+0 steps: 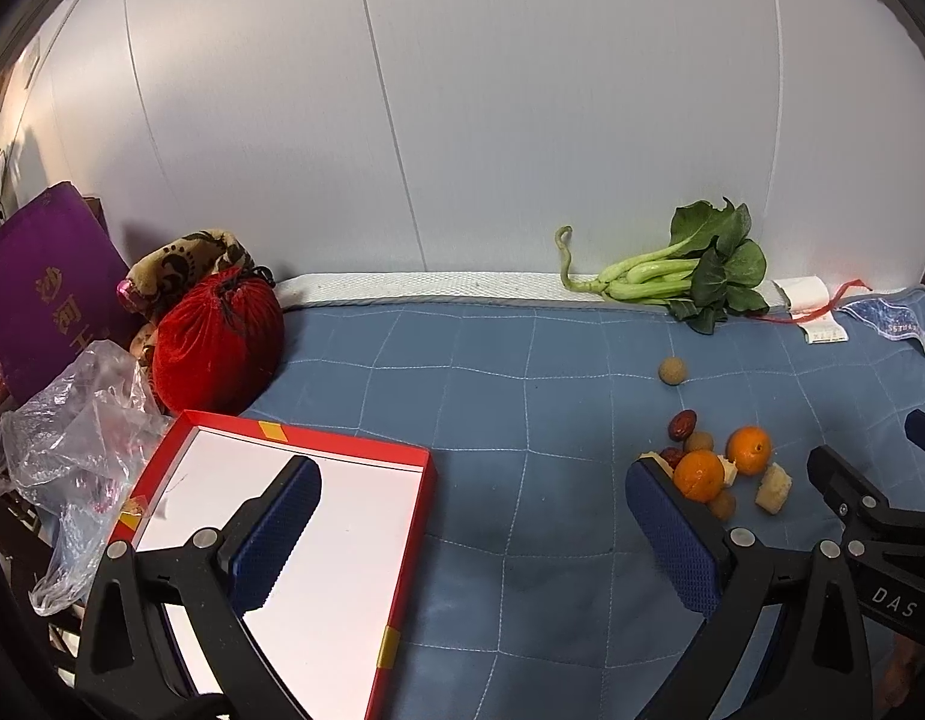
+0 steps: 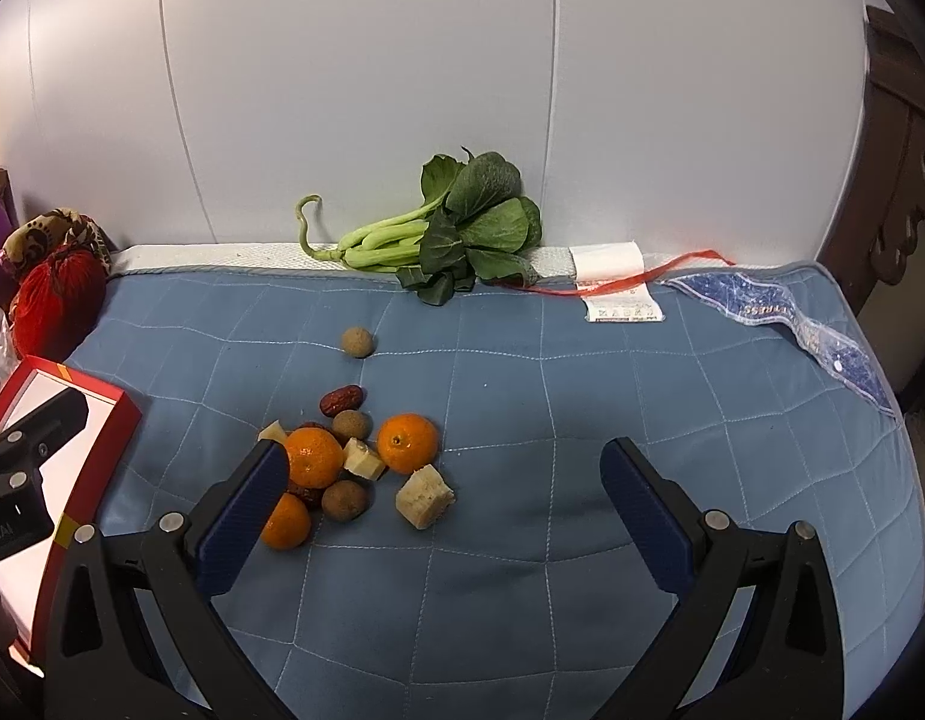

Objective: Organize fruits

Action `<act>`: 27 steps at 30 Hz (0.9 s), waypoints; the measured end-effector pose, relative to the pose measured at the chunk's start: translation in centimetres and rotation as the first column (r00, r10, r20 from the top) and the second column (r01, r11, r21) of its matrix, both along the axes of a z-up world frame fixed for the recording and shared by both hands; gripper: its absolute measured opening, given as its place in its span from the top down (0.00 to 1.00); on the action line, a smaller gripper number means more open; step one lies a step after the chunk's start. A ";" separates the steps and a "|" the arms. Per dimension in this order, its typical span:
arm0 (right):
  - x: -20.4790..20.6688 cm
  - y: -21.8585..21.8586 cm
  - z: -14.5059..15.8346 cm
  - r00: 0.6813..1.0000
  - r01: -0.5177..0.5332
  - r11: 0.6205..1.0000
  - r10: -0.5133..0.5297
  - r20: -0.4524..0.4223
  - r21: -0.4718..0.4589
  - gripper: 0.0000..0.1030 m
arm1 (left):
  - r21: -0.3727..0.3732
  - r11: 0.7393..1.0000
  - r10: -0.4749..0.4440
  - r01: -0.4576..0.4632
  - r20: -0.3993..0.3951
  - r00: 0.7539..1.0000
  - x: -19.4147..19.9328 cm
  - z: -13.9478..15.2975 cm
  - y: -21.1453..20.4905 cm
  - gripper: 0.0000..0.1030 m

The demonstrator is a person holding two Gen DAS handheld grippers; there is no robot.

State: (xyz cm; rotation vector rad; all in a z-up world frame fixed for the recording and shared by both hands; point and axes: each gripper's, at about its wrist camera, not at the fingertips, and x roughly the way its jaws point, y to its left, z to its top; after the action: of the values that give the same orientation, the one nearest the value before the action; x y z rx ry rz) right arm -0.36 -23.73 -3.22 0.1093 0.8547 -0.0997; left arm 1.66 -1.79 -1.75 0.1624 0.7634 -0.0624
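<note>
While both my left gripper (image 1: 474, 516) and right gripper (image 2: 444, 492) hang spread and empty, the fruit pile (image 2: 348, 468) lies on the blue mattress (image 2: 582, 396). Red box (image 1: 318, 540) sits left, well apart from it.

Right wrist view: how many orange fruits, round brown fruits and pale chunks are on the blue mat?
Orange fruits: 3
Round brown fruits: 3
Pale chunks: 3
Total: 9
</note>
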 end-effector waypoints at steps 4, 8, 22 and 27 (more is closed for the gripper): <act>0.0 0.0 0.1 1.000 -0.002 1.000 0.002 0.001 0.001 0.00 | -0.001 1.000 -0.010 0.010 -0.001 1.000 0.1 0.0 -0.2 0.02; 0.1 0.0 0.1 1.000 0.000 1.000 0.000 0.001 0.003 0.00 | 0.006 1.000 -0.018 0.018 0.000 1.000 0.0 -0.1 -0.5 0.02; 0.3 -0.1 -0.1 1.000 -0.011 1.000 0.011 -0.014 -0.007 0.00 | 0.018 1.000 -0.018 0.018 -0.007 1.000 0.3 -0.3 -0.6 0.01; 1.1 -0.1 -1.9 0.996 -0.027 0.996 0.018 -0.091 -0.089 0.00 | 0.136 0.990 -0.028 0.037 -0.069 0.997 1.5 -1.9 -0.5 0.01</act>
State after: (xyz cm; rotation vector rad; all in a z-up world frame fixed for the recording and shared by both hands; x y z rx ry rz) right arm 0.78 -23.82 -5.08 0.0110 0.9396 -0.1224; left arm 3.15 -2.26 -3.67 0.3053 0.8319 -0.0460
